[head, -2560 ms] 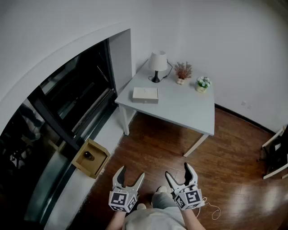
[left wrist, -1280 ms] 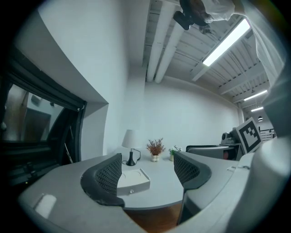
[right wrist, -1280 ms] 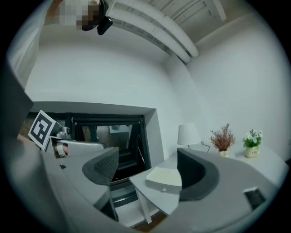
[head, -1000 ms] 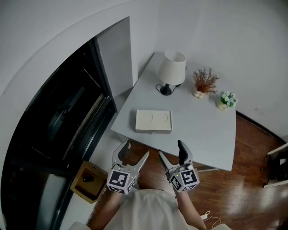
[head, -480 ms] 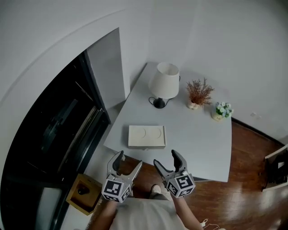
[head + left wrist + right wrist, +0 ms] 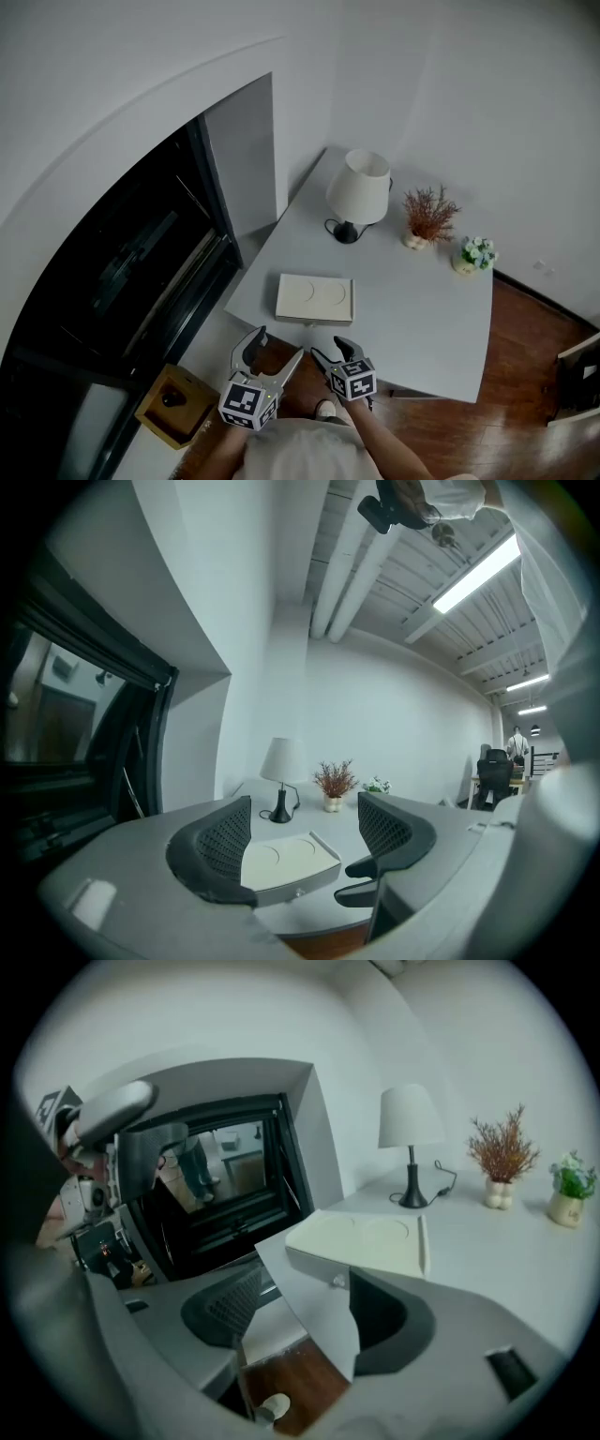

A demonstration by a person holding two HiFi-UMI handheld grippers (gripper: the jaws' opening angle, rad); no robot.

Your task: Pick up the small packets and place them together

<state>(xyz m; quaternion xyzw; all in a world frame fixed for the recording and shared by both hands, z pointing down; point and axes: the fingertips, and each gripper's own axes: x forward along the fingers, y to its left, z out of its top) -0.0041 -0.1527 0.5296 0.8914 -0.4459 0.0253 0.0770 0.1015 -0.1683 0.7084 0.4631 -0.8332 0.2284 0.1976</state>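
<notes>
Head view: the left gripper (image 6: 277, 342) is held nearly level before the table (image 6: 431, 309), jaws apart and empty. The right gripper (image 6: 330, 350) is tipped down, its jaws just partly closed, nothing between them. The box (image 6: 315, 298) knob (image 6: 336, 1282) is shown only by gripper views. Packets cannot be made out.

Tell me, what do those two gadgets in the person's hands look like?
The left claw and right claw are grey and handheld, each with two curved fingers lined with dark, mesh-textured pads. At the back of each sits a cube covered in black-and-white square markers. The person wears a light-coloured top.
</notes>
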